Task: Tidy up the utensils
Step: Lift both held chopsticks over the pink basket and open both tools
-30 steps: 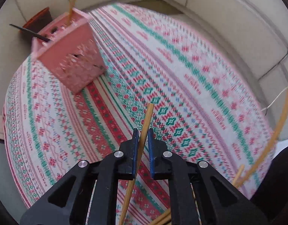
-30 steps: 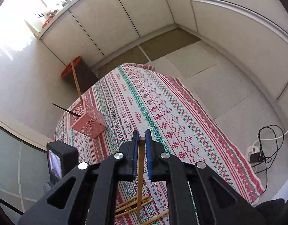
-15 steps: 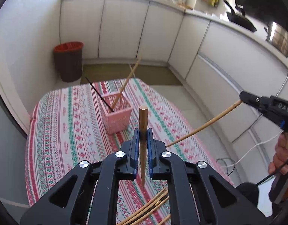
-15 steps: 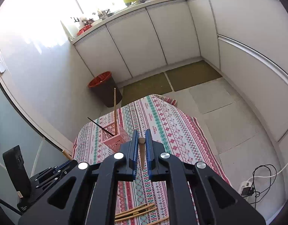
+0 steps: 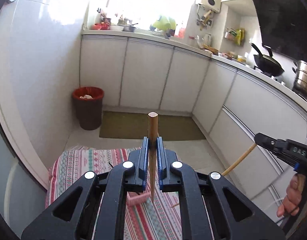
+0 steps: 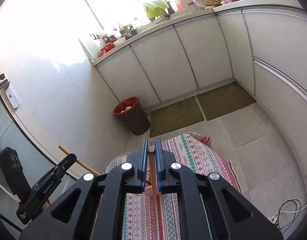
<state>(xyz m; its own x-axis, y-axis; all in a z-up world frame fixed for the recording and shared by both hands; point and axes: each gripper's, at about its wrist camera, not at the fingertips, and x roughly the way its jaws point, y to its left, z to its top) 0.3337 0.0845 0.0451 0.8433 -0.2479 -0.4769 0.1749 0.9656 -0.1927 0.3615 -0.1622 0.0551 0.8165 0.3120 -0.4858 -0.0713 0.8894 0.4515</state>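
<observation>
- Left wrist view: clamped upright in the left hand-held gripper [image 5: 152, 148], a wooden chopstick [image 5: 153, 132] hangs point-down, likely for dropping into the pink basket [image 5: 136, 199] on the bench [image 5: 77, 164] below.
- Right wrist view: likewise, the right hand-held gripper [image 6: 151, 150] pinches a second chopstick [image 6: 153, 178] above that basket.

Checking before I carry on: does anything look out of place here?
Nothing stands out. Each tongs is shut on one wooden chopstick above the patterned tablecloth; the pink holder is mostly hidden.

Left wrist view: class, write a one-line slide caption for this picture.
Left gripper shut on an upright wooden chopstick above the patterned tablecloth; right gripper holds another chopstick.
</observation>
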